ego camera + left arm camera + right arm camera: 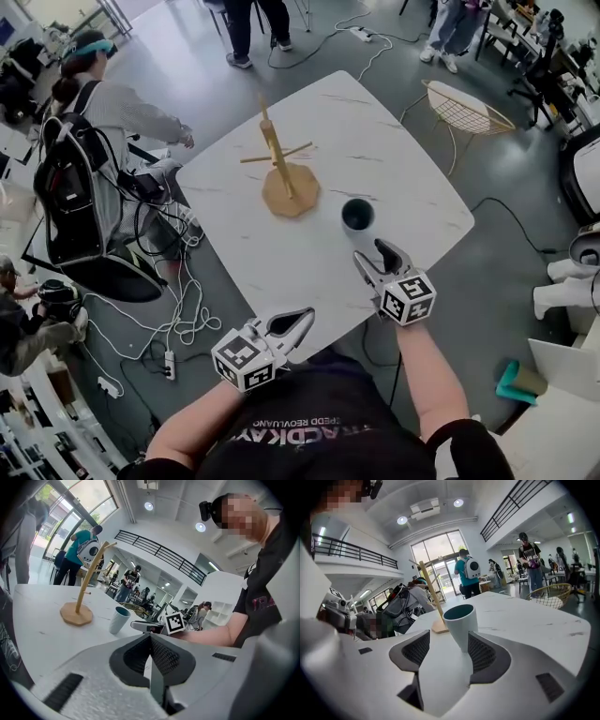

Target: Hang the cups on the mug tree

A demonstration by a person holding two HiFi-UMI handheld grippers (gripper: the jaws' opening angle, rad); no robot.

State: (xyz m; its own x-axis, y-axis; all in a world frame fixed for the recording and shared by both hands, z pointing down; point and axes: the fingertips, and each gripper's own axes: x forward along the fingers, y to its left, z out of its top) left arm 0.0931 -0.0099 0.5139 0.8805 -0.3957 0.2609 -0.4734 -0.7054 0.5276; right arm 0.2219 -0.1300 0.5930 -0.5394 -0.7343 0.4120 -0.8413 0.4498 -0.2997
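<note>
A wooden mug tree (281, 173) stands near the middle of the white marble table (403, 150). A pale cup (357, 215) with a dark teal inside stands upright to its right, no handle showing. My right gripper (371, 253) is just short of the cup with its jaws open. In the right gripper view the cup (461, 623) stands ahead of the gap and the pads (485, 653) do not touch it; the tree (431, 592) is behind. My left gripper (302, 321) hovers at the table's near edge, shut and empty (151, 641). It sees the tree (84, 592) and cup (118, 619).
A wire chair (464, 111) stands off the table's far right corner. A seated person with a backpack (103, 122) is close to the left edge, with cables and a power strip (183, 319) on the floor below. Other people stand beyond the far side.
</note>
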